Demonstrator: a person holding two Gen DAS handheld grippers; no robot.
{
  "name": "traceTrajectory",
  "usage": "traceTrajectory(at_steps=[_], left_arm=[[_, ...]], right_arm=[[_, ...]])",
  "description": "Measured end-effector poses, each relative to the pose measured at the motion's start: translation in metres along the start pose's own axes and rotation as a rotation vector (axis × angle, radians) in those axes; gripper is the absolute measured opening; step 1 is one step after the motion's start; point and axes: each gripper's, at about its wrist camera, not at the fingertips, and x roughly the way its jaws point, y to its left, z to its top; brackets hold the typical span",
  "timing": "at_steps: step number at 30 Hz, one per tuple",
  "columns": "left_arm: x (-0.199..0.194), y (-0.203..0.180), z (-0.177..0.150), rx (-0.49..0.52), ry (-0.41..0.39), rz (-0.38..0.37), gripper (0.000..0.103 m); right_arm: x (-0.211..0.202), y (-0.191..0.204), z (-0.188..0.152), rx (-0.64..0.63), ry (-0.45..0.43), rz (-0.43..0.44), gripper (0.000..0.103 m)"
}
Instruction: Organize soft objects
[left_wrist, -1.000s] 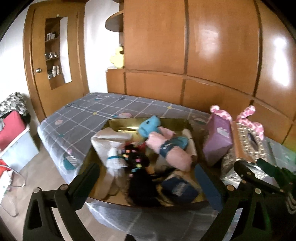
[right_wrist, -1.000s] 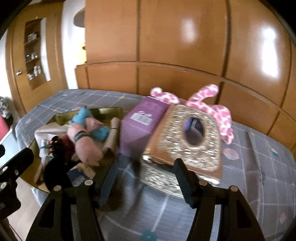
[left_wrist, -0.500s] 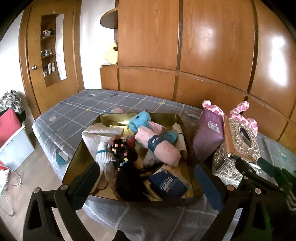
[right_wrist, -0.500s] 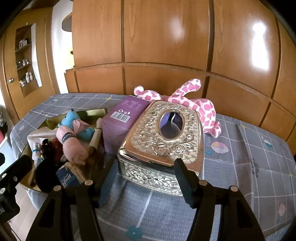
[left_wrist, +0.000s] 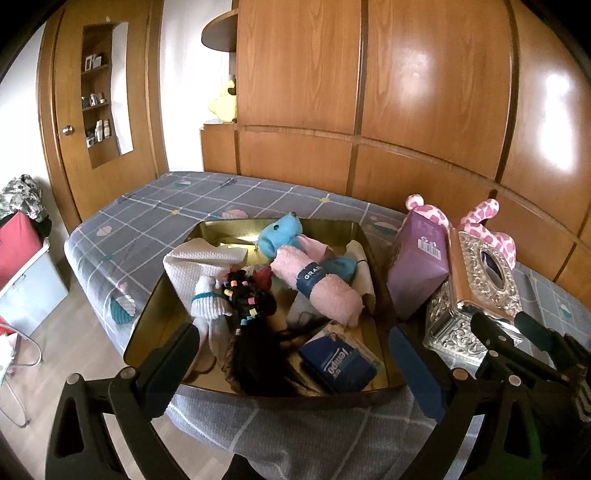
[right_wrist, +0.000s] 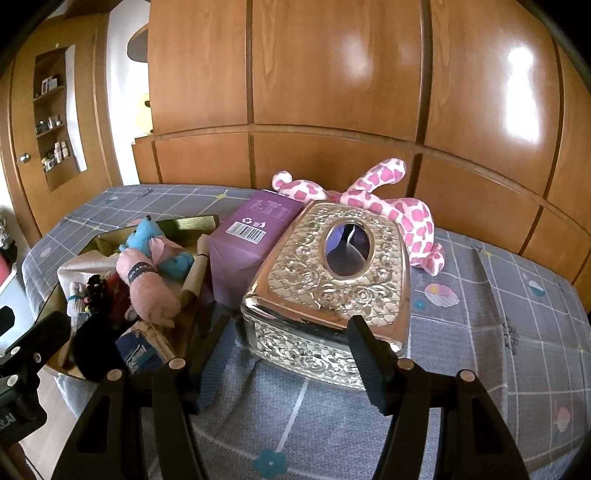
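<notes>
Left gripper (left_wrist: 291, 354) open, empty, above gold tray (left_wrist: 147, 317). Right gripper (right_wrist: 288, 354) open, empty, near silver tissue box (right_wrist: 332, 288). Rolled pink towel (left_wrist: 317, 288): light, compressible; grasp mid-roll at band.

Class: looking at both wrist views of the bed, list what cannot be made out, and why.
- Giraffe toy: lower body hidden behind silver box, both views.
- Tray bottom: buried under toys and cloths, left view.
- Shelf items: too small, both views.
</notes>
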Motion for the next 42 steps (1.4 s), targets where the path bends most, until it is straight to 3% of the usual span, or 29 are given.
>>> traceTrajectory(at_steps=[42], left_arm=[[0.0025,-0.0001,-0.0009,0.003,0.022,-0.009,0.103]], right_arm=[[0.0005,0.0015,0.0005,-0.006,0.002,0.008,0.064]])
